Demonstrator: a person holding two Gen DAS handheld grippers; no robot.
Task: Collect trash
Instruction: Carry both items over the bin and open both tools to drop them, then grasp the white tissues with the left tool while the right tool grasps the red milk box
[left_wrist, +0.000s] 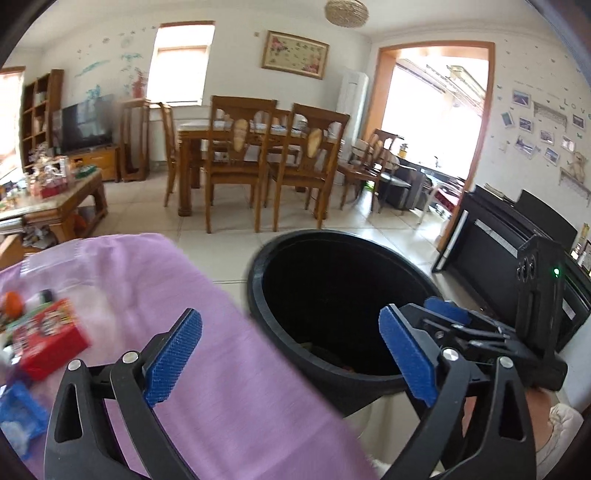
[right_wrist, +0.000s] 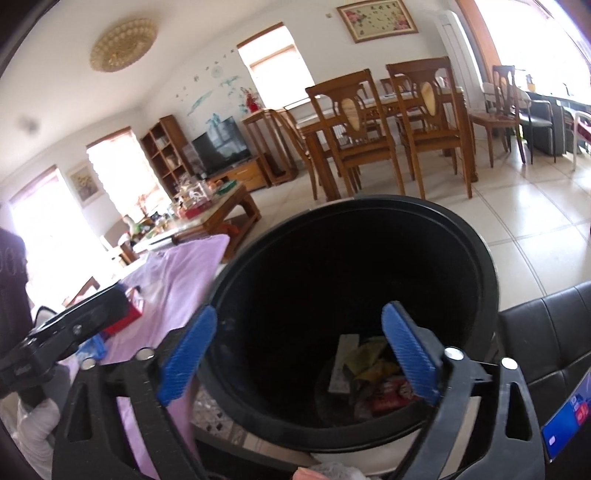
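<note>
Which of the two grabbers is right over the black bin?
The right gripper. Its open blue fingers frame the black bin and the trash inside. The left gripper, also open, hangs mostly over the purple cloth.

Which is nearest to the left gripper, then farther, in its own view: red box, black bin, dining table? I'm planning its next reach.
1. Black bin, just ahead to the right of the left gripper.
2. Red box, on the purple cloth at left, about as close as the bin; hard to rank.
3. Dining table, far across the room.
</note>
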